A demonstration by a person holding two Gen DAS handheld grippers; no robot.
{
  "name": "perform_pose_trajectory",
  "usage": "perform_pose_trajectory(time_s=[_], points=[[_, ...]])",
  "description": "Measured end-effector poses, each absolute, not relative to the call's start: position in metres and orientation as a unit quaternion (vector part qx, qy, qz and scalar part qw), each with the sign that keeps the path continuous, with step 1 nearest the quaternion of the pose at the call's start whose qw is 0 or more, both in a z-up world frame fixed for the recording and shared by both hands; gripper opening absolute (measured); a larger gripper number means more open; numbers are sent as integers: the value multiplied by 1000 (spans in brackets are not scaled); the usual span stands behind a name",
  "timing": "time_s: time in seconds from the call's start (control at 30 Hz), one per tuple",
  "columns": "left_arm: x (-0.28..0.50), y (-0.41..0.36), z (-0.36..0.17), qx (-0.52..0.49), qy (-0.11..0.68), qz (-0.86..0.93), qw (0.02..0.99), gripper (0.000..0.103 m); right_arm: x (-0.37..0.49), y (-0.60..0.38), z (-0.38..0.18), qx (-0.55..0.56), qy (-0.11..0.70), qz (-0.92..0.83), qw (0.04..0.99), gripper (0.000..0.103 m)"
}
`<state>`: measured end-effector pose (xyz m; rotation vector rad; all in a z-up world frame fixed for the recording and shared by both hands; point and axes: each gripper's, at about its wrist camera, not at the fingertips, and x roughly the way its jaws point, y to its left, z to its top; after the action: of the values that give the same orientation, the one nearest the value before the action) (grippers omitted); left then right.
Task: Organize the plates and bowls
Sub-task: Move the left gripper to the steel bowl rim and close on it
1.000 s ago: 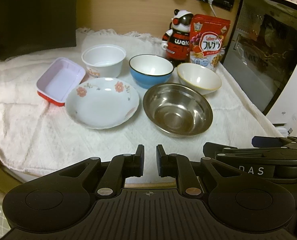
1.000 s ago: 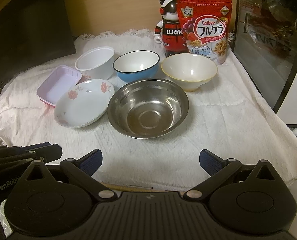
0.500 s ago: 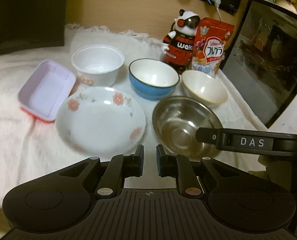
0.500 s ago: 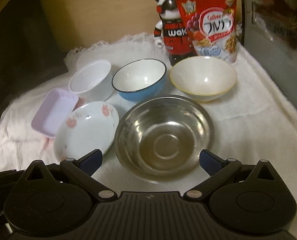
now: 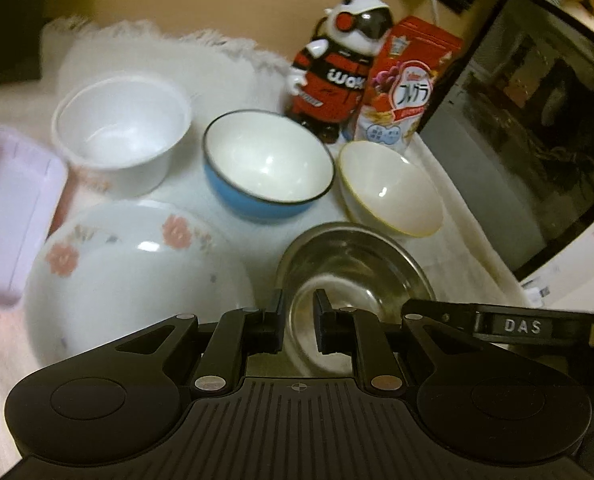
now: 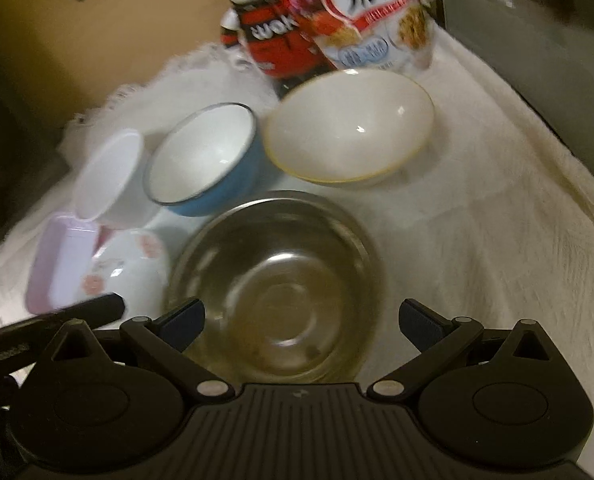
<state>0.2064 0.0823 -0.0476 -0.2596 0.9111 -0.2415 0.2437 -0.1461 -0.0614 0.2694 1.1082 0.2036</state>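
Several dishes sit close together on a white cloth. A steel bowl [image 6: 281, 272] lies just beyond my right gripper [image 6: 301, 320], which is open wide with nothing between its fingers. Behind it stand a cream bowl [image 6: 349, 128], a blue bowl [image 6: 205, 156] and a white plastic cup [image 6: 109, 176]. A floral plate [image 5: 137, 276] and a pink tray [image 5: 9, 216] lie to the left. My left gripper [image 5: 299, 312] is shut and empty, hovering between the floral plate and the steel bowl [image 5: 357, 256]. One right-gripper finger [image 5: 437, 314] reaches over the steel bowl.
A red cereal bag [image 5: 409, 92] and a red and black figure [image 5: 337, 76] stand at the back by the wall. A dark-doored oven [image 5: 537, 128] borders the right side. The white cloth [image 6: 497, 220] is bare to the right of the bowls.
Both grippers have moved forward and down toward the dishes. The right wrist has rolled, so its view tilts, and the steel bowl now sits just past its fingers.
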Motion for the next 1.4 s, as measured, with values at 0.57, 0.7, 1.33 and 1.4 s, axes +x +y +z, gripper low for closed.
perform_pose_trajectory(time_s=[0.57, 0.7, 1.33, 1.4], points=[[240, 83, -75, -161, 495, -68, 851, 16, 287, -180, -121, 132, 601, 118, 779, 103], [236, 83, -76, -173, 492, -78, 850, 19, 282, -174, -121, 103, 594, 126, 788, 103], [228, 95, -68, -196, 452, -99, 864, 19, 266, -156, -94, 24, 501, 136, 854, 92], [228, 94, -69, -191, 454, -96, 865, 19, 267, -153, -90, 16, 493, 137, 859, 89]])
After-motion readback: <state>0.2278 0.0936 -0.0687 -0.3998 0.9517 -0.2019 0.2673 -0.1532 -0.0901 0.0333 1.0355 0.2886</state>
